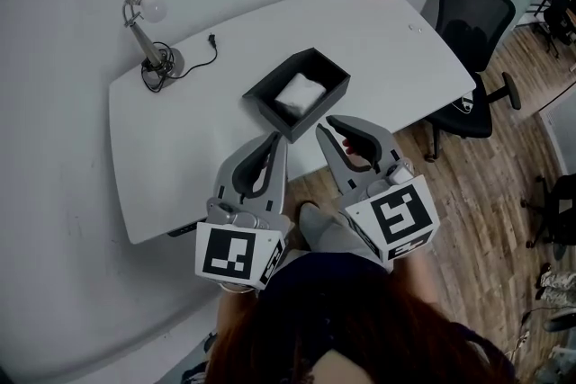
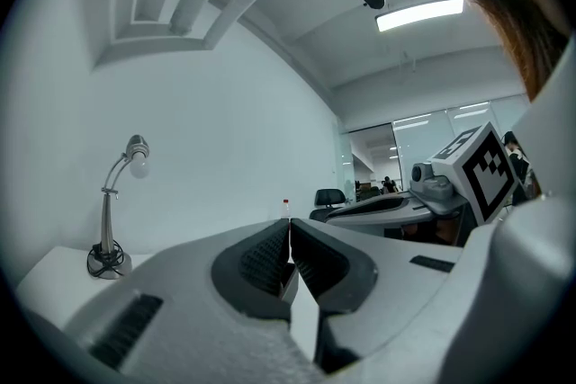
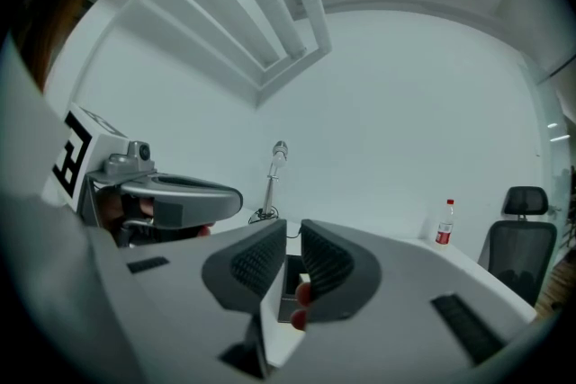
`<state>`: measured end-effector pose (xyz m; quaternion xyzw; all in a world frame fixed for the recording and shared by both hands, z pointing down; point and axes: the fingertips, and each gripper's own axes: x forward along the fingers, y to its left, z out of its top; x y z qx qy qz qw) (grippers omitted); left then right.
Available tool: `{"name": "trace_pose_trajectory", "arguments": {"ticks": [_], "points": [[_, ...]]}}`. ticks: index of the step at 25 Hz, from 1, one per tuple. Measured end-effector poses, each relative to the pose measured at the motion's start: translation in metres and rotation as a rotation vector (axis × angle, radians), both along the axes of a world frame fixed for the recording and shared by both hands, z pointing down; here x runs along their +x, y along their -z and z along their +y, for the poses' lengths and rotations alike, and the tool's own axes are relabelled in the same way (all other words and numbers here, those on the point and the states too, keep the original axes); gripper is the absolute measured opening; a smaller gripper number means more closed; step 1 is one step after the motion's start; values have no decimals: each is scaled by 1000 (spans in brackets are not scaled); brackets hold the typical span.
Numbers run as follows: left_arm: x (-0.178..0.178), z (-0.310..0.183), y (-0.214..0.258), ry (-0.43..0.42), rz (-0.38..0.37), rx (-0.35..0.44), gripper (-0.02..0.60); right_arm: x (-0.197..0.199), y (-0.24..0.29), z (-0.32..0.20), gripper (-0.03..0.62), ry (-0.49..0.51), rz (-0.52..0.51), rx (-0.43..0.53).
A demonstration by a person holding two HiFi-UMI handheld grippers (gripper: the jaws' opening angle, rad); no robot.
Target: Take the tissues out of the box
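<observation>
On the counter, tissues are seen inside the box | left gripper clenched, right gripper slightly parted, both empty | removal is judged pending

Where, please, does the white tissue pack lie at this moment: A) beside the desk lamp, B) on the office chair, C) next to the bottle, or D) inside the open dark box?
D: the head view shows the white tissue pack lying inside the open dark box.
</observation>
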<state>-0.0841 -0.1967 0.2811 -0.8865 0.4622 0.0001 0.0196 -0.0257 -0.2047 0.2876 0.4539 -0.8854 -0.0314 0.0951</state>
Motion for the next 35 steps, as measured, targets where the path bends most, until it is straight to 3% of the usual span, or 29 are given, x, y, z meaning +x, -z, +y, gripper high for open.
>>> {"name": "trace_pose_trajectory", "arguments": {"ticks": [15, 35], "points": [[-2, -57, -7, 2, 6, -25, 26, -7, -31, -60, 132, 40, 75, -80], [-10, -121, -20, 33, 32, -72, 26, -23, -85, -118, 235, 134, 251, -206]]}}
